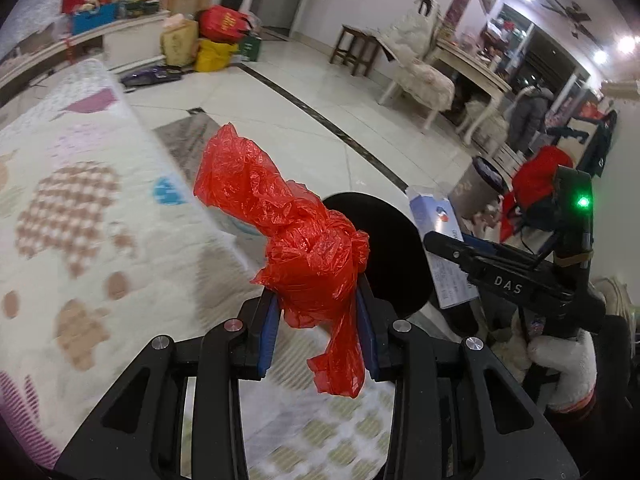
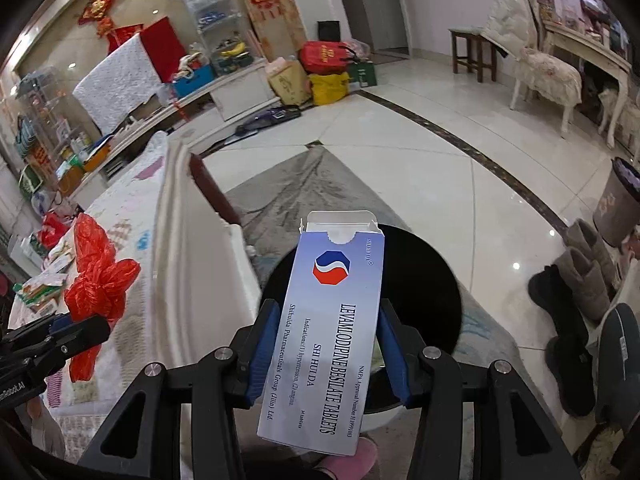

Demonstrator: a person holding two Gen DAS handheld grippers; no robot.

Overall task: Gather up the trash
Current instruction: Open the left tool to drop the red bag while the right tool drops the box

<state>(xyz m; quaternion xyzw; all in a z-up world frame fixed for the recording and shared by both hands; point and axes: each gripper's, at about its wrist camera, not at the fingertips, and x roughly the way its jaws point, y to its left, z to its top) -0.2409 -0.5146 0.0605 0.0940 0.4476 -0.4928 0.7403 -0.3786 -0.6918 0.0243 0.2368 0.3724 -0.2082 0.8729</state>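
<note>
Pale tiled floor, grey rug, quilt-covered bed at left. Left tongs [image 1: 316,320] partly closed, pads pinching a crumpled red plastic bag [image 1: 288,236]. Right tongs [image 2: 324,344] partly closed on an opened tablet box [image 2: 332,332], flap up. Black round bin [image 2: 424,280] sits on the rug, just beyond both loads.

Judgement: step in hand is carrying to the bin. Centre each item over the mouth before letting go; the bag is light and may drift.

Nearby: boots [image 2: 576,296] right of the bin; bed edge close on its left.
</note>
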